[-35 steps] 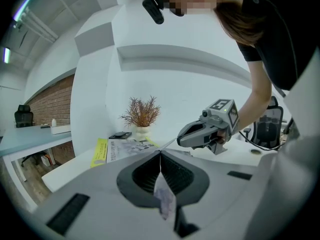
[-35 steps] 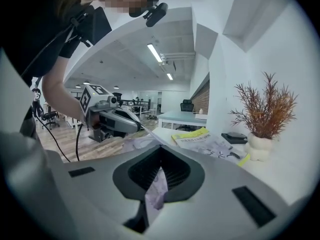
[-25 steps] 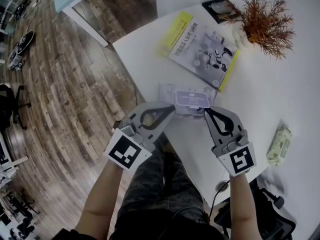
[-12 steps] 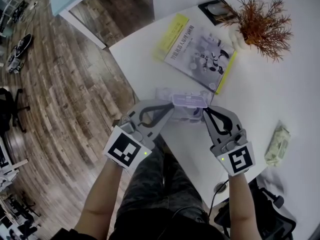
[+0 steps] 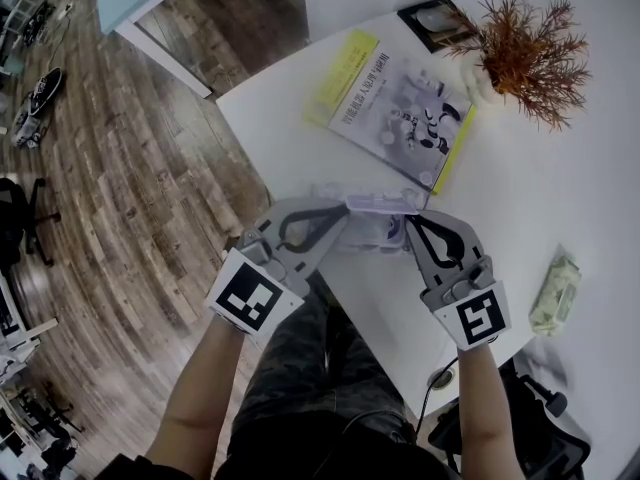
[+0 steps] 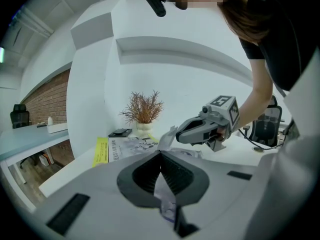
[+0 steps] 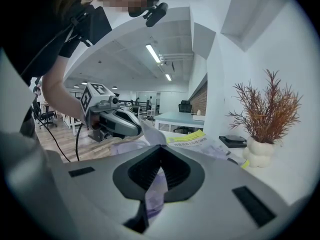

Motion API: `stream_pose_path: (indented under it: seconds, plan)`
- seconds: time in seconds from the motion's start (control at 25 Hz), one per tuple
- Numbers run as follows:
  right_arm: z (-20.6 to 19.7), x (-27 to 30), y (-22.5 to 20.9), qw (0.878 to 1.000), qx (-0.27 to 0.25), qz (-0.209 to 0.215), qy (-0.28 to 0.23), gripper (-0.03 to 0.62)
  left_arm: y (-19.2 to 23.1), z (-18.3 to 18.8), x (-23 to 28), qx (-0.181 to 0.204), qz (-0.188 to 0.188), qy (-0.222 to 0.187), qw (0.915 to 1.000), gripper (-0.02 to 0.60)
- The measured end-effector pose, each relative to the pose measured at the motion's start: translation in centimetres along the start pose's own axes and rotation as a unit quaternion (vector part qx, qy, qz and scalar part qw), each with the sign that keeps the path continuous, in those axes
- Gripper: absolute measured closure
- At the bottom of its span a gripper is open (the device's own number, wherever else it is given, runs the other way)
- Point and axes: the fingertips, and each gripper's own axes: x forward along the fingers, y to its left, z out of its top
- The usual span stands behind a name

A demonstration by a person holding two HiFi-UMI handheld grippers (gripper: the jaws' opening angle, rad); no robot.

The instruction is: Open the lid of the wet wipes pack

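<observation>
Surface: white table (image 5: 540,193) is carrying everything, with the wet wipes pack (image 5: 375,234) sitting at its near edge.
Left gripper (image 5: 344,218): is clenching hard on the pack's left end, with pale film pinched between its ribbed pads.
Right gripper (image 5: 412,219): is clamping the pack's right end, with a lilac-tinted sheet caught in its jaws; I cannot tell whether that sheet is film or lid edge.
Lid (image 5: 381,204): purple flap is standing tilted up over the pack's middle, between the two gripper tips.
In the way: both gripper bodies are covering the pack's near corners in the head view, and the raised lid is hiding the opening under it.
Behind the pack: yellow-edged magazine (image 5: 400,113) is lying close by; farther back a rust-coloured dried plant (image 5: 525,43) is standing in a white vase (image 5: 480,76), just beside a dark tray (image 5: 432,18).
Right of the pack: small pale green packet (image 5: 556,290) is lying well apart.
Left of the pack: wooden floor (image 5: 150,168) is showing past the table edge.
</observation>
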Motion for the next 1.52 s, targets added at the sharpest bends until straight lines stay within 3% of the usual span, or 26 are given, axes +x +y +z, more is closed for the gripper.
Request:
stream_pose_path:
  seconds: [1.52]
  plan:
    - [-1.0,1.8,-1.5,1.000,0.011,0.005,0.012,0.574,2.0,-0.8,1.7,-0.011,-0.005,0.006,0.9999,0.569]
